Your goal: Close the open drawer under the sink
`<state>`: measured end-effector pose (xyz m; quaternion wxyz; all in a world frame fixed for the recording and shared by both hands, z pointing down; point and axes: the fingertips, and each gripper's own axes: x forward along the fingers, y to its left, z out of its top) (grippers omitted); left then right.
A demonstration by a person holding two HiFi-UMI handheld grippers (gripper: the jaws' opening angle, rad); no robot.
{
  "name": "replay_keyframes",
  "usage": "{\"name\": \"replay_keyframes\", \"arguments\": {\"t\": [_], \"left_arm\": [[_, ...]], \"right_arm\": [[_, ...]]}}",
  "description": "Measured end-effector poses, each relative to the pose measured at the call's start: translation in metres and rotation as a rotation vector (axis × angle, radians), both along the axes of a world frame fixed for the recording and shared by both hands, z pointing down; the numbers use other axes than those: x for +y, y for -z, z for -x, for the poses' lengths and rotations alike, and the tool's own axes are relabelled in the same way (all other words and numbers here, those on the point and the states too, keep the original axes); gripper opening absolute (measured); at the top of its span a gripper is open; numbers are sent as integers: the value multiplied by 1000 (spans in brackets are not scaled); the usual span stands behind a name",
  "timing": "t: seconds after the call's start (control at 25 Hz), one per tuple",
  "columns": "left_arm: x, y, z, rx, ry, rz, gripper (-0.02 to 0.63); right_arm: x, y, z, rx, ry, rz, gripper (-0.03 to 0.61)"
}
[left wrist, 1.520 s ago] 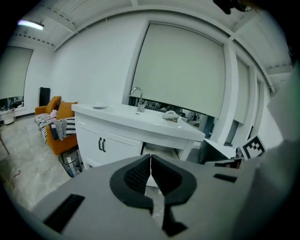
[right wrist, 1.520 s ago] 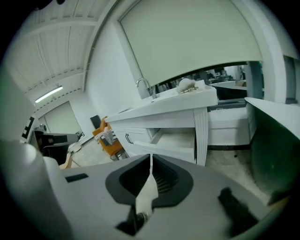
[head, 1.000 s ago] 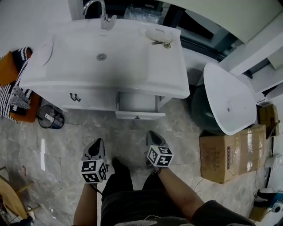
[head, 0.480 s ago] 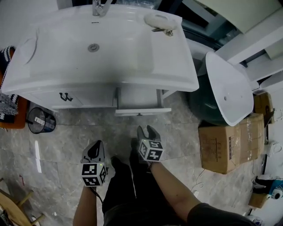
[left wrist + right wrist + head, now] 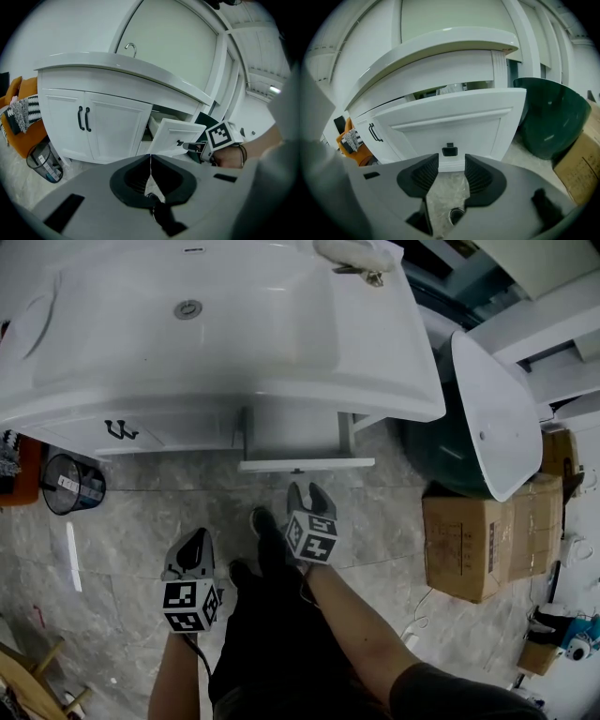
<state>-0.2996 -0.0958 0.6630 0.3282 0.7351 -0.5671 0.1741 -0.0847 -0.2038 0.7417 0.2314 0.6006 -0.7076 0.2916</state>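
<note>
The white drawer [image 5: 305, 465] stands pulled out from the cabinet under the sink [image 5: 141, 362]. In the right gripper view its front panel [image 5: 450, 119] fills the middle, with a small black knob [image 5: 449, 151] just past my jaws. My right gripper [image 5: 307, 491] points at that front, a short way off, open with nothing between its fingers. My left gripper [image 5: 194, 540] hangs lower left over the floor, shut and empty. From the left gripper view [image 5: 150, 157] I see the drawer [image 5: 176, 136] and the right gripper's tips [image 5: 190, 146] near its knob.
A dark green tub [image 5: 436, 470] and a leaning white basin [image 5: 492, 418] stand right of the cabinet, with a cardboard box [image 5: 487, 540] beside them. A waste bin [image 5: 64, 486] sits at the left. Cabinet doors with black handles [image 5: 117, 430] are shut.
The right jaws have gone from shut to open. Both grippers have sunk lower, and the right one has drawn nearer the drawer front. The sink cabinet looms closer.
</note>
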Motion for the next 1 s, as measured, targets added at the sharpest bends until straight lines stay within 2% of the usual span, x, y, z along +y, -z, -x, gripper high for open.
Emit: {"name": "replay_keyframes", "arguments": {"t": [0.4, 0.52, 0.76, 1.0], "left_arm": [[-14, -15, -13, -4, -35, 13, 15], [-17, -19, -15, -9, -47, 15, 15], [-25, -22, -12, -15, -38, 25, 15], [-34, -24, -8, -17, -18, 37, 15]], "right_arm": [[-35, -22, 10, 36, 68, -15, 173], [-40, -22, 12, 50, 82, -29, 155], [-48, -23, 12, 44, 66, -32, 152], [-78, -21, 18, 35, 62, -46, 152]]}}
